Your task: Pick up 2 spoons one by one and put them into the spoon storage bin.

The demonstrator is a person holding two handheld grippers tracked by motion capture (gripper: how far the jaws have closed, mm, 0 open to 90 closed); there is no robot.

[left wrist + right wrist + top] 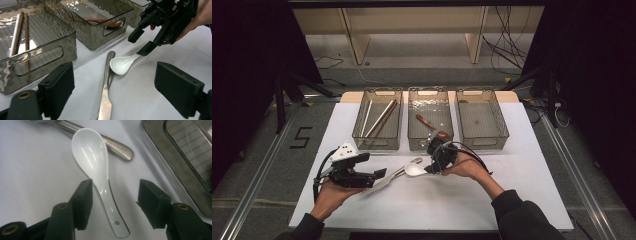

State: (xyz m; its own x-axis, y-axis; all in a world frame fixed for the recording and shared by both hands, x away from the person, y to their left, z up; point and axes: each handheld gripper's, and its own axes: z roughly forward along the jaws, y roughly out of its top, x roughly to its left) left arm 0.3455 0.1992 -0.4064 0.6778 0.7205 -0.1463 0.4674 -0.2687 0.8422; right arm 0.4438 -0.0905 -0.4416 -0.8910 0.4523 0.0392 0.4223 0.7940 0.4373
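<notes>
Straddling the handle of the white ceramic spoon [96, 167] with the right gripper [115, 197], jaws apart, one jaw touching the handle's side, the other well clear. Lying flat on the white worktop [512, 170], that spoon, near the worktop's middle and just in front of the centre bin [430, 125], bowl touching the handle ends of the metal cutlery [106, 92] beside it. Hovering low toward the near left corner with the left gripper [379, 173], jaws wide apart on nothing, metal cutlery lying between them in the left gripper view. Standing in a row along the far edge, 3 clear bins: chopsticks [379, 119] in the left bin [377, 120], a brown spoon [428, 123] in the centre one.
</notes>
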